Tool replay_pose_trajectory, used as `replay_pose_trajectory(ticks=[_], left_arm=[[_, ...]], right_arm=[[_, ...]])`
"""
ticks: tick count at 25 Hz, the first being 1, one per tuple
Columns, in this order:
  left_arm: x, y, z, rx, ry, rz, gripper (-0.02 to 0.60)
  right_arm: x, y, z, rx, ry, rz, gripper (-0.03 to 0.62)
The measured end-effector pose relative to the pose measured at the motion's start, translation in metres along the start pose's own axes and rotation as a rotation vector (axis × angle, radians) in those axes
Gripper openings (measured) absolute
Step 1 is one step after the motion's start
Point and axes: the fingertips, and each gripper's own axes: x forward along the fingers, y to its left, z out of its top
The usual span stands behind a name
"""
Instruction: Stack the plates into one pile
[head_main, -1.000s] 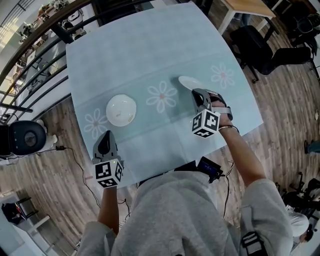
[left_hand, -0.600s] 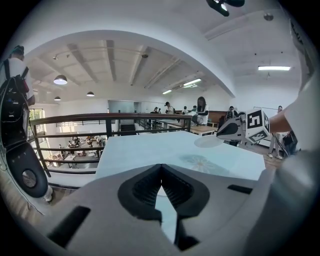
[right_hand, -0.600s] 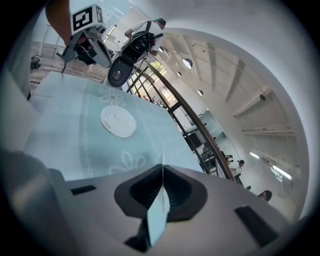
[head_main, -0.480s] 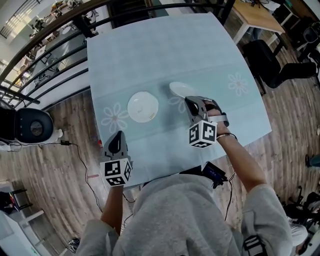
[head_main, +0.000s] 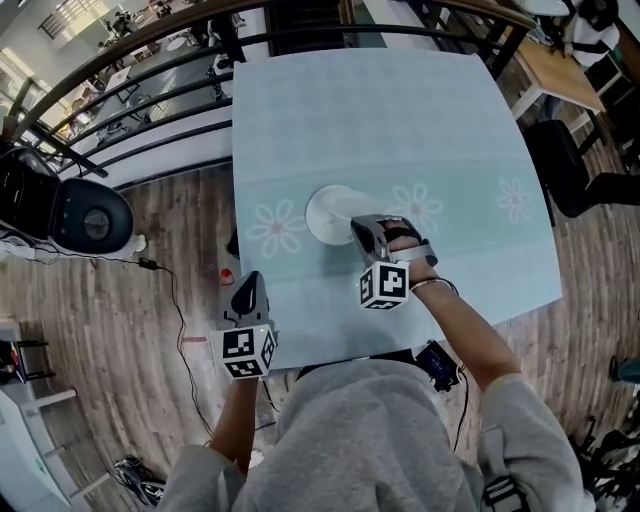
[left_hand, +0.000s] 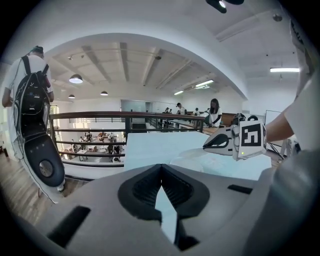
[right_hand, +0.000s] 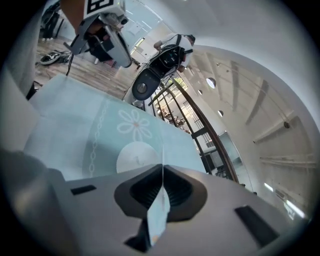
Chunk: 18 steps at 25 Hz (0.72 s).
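A white plate (head_main: 325, 213) rests on the pale blue flowered tablecloth (head_main: 400, 120), left of centre. My right gripper (head_main: 360, 232) is shut on the rim of a second white plate, which hangs right over the resting one; in the head view the two discs overlap and are hard to tell apart. In the right gripper view (right_hand: 162, 192) the held plate shows edge-on as a thin line between the jaws, with the resting plate (right_hand: 136, 157) just beyond. My left gripper (head_main: 250, 285) hovers shut and empty at the table's front left edge, and its own view (left_hand: 161, 189) looks across at the plate (left_hand: 189, 159).
A black railing (head_main: 150, 60) runs behind the table's far left side. On the wood floor at the left are a black round device (head_main: 90, 222) and cables (head_main: 170, 280). A black chair (head_main: 585, 170) and a wooden table (head_main: 560, 70) stand to the right.
My right gripper has carried its plate leftward across the table, from well right of the resting plate to directly over it. The left gripper stays shut near the front left edge.
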Motion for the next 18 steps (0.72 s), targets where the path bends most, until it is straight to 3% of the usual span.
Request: replay_pose_trajectory(ticks=[5, 15, 18], left_arm=[[-0.008, 0.009, -0.013, -0.032, 0.013, 0.034, 0.02], [-0.013, 0.015, -0.025, -0.047, 0.028, 0.037, 0.02], [-0.011, 0.025, -0.023, -0.035, 0.023, 0.038, 0.02]], right_arm=[[0.02, 0.028, 0.011, -0.03, -0.011, 0.07, 0.031], [0.046, 0.094, 0.015, 0.13, 0.037, 0.32, 0.034], [0.053, 0.105, 0.023, 0.244, 0.044, 0.422, 0.038]])
